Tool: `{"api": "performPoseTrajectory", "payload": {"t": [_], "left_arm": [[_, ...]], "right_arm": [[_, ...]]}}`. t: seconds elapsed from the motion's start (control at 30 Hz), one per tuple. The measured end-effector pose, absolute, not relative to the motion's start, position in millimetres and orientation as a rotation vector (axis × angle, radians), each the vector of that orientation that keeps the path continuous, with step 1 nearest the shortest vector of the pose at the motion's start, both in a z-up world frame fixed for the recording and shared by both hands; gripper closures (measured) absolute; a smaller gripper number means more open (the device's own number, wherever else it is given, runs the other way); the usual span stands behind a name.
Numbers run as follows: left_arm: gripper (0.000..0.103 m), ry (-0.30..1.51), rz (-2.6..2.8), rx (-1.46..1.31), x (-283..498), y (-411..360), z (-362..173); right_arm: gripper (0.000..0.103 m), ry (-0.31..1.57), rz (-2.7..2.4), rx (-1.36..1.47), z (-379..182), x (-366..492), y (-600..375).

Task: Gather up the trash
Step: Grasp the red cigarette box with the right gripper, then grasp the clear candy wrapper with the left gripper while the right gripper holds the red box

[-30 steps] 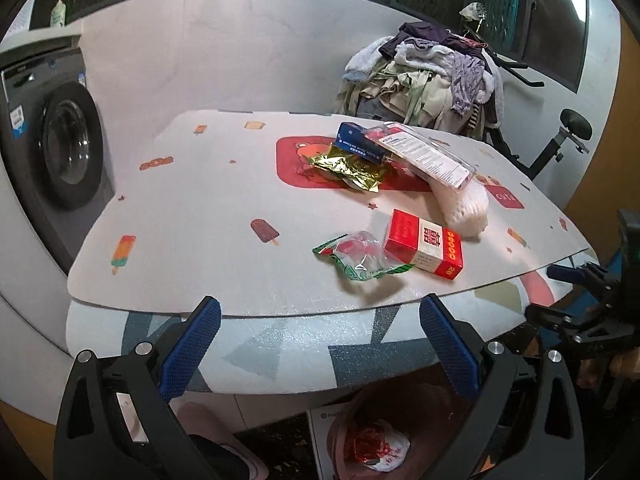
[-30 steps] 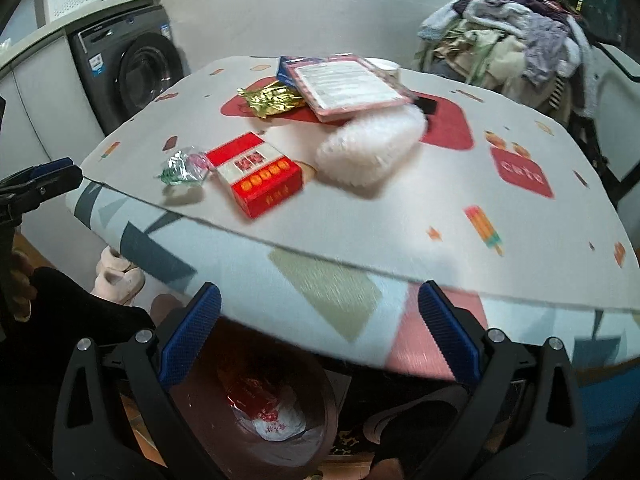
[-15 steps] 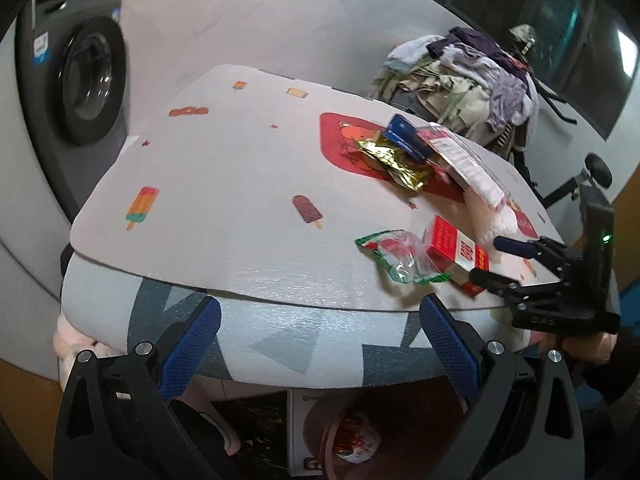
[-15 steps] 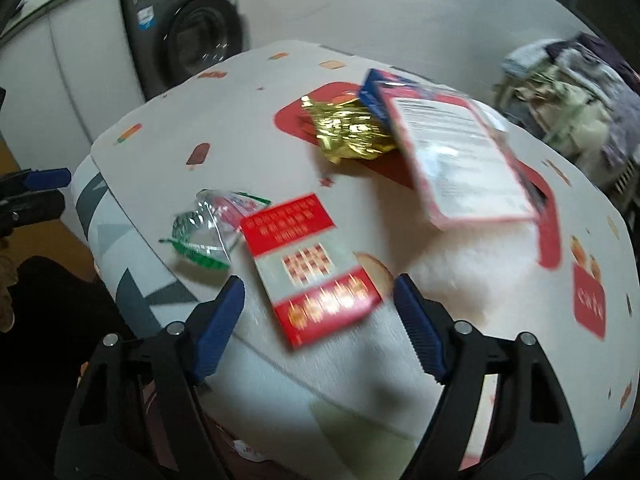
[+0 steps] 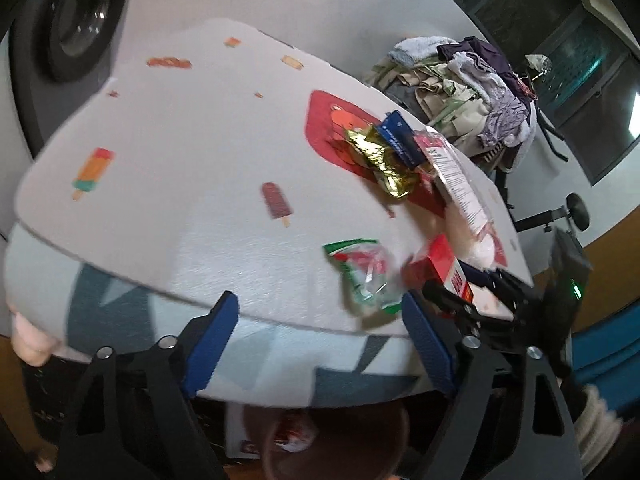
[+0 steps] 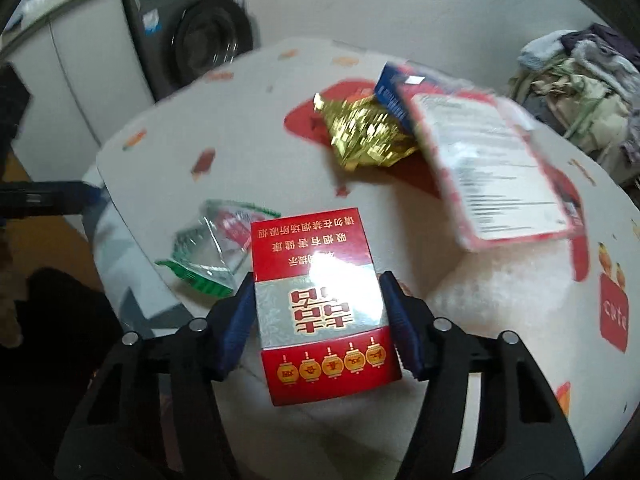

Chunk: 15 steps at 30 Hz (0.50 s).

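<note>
A red cigarette box [image 6: 320,300] lies near the front edge of the patterned table [image 5: 180,184]. My right gripper [image 6: 319,312] is closing around it, and both blue pads touch its long sides. The box [image 5: 444,264] and right gripper [image 5: 472,292] also show in the left wrist view. Just left of the box lies a crumpled green and clear wrapper [image 5: 364,276]. My left gripper [image 5: 318,340] hovers at the table edge in front of the wrapper. Its jaws are closing with nothing between them.
Farther back lie a gold foil wrapper [image 6: 364,136], a blue box [image 6: 390,92], a flat red-edged packet [image 6: 492,176] and white foam netting [image 6: 512,292]. A brown bin [image 5: 332,440] with trash stands under the table edge. A washing machine [image 5: 72,20] stands left and a clothes pile [image 5: 472,80] behind.
My right gripper moved forward over the red box and narrowed its jaws onto it. My left gripper rolled, came closer to the table edge and narrowed its jaws a little.
</note>
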<state>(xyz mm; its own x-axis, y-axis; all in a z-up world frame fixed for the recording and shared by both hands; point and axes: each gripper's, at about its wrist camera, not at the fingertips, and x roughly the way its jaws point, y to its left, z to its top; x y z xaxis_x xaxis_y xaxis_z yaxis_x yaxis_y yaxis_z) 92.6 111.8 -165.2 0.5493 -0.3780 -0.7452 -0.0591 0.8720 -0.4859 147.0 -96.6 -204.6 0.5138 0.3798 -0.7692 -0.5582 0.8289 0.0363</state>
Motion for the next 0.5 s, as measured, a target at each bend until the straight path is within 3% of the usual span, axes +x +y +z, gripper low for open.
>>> {"api": "performPoseTrajectory", "payload": {"t": [0.2,0.3,0.5], "left_arm": [[0.029,1.047,-0.234,-0.485,128.1,75.2,-172.3],[0.03,1.067,-0.234,-0.434,138.6,54.4,-179.0],[0.041,1.107,-0.201,-0.307,152.0,27.0,-195.9]], "right_arm": [[0.041,0.719,0.482,-0.134,-170.0,117.0,-130.2],[0.041,0.709,0.451,-0.088,-162.5,109.5,-151.3],[0.041,0.705,0.363,-0.046,-158.0,98.8,-187.1]]}}
